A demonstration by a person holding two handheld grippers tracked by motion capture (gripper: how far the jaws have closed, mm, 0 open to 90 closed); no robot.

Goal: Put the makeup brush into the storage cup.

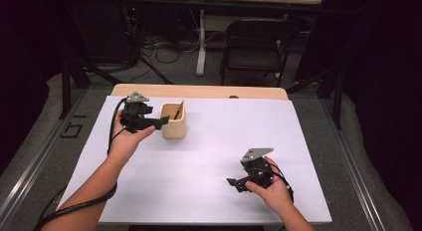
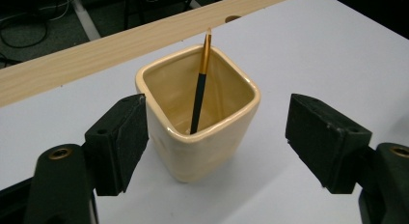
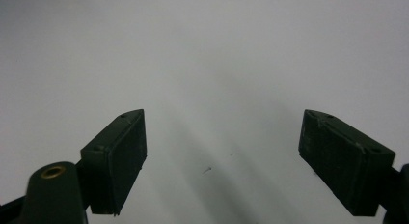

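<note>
Spread wide, left claw (image 2: pixel 217 142) flanks the cream square ceramic cup (image 2: pixel 200 118) holding a black-and-gold brush (image 2: pixel 200 89) — withdraw level, avoiding its rim; right claw (image 3: pixel 222 161) gapes empty.

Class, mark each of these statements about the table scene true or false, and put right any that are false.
1. The cream cup stands upright. True.
2. The cup holds two brushes. False: one black and gold brush leans inside it.
3. The left gripper has its fingers clamped on the cup. False: they stand apart, one well clear of it.
4. The right gripper holds nothing. True.
5. The cup stands on the wooden strip. False: it stands on the white board.
</note>
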